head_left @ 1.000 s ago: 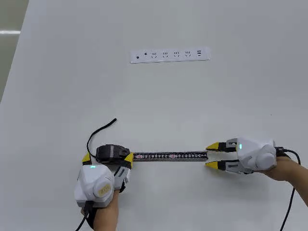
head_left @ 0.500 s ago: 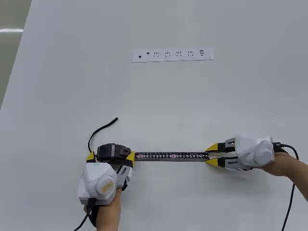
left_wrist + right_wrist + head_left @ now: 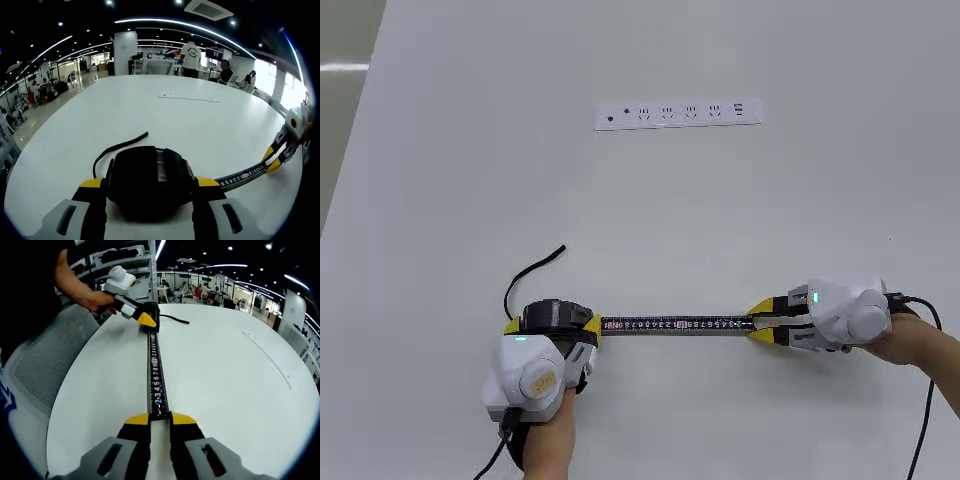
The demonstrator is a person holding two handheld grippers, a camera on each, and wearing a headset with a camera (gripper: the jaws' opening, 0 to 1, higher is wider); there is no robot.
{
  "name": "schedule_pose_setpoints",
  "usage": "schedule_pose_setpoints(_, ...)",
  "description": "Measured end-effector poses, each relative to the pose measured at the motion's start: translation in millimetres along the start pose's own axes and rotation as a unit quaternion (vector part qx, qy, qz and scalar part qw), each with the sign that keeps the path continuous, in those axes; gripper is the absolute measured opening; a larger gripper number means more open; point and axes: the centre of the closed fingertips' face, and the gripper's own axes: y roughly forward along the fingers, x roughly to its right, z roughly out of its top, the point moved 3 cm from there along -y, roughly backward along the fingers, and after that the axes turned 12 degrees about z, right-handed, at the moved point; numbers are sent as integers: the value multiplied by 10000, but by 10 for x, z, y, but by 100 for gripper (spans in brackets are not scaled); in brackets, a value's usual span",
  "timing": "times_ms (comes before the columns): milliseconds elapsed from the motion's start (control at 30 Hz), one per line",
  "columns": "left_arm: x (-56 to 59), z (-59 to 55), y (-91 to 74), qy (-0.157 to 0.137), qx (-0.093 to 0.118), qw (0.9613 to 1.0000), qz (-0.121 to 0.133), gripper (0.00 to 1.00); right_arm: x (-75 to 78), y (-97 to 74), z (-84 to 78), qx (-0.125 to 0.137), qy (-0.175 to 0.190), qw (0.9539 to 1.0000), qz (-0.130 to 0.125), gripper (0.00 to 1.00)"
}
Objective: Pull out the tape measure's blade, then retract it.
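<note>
Head view: tape measure [image 3: 552,314] sits between the left fingers [image 3: 590,325]. Its blade [image 3: 675,324] runs flat along the tabletop [image 3: 670,220] across to the right fingers [image 3: 763,304].
Left fingers: closed around the tape measure body, one on each side. The left gripper view shows it wedged right between them.
Right fingers: narrow, pinched on the blade's free end. In the right gripper view the printed numbers start just ahead of the tips.
Stage: my read is that the blade is part-way out and the retract is not done.
Risk 1: blade end slips out of the right fingers, since it's a thin pinch on a slick strip that is likely under spring load. The blade would whip back toward the left fingers.
Risk 2: an off-axis pull twists or slides the body out from between the left fingers, which grip its sides only.
Risk 3: blade kinks if the right fingers lift or swing sideways.
Strap [image 3: 525,272]: loose beyond the left fingers, apart from the blade.
Power strip [image 3: 678,113]: well beyond both sets of fingers, no conflict.
</note>
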Motion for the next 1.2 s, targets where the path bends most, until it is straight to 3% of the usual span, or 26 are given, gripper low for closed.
schedule_pose_setpoints(400,-10,43,-26,-273,-6,9996,36,66,5,-12,18,-18,-3,10000,-39,12)
schedule_pose_setpoints(667,-12,35,-20,-207,-234,9995,24,64,11,-22,25,-35,-30,10000,-53,12)
schedule_pose_setpoints(1200,-35,35,-21,-276,-286,9992,-26,60,10,-16,59,-34,-59,10000,-40,11)
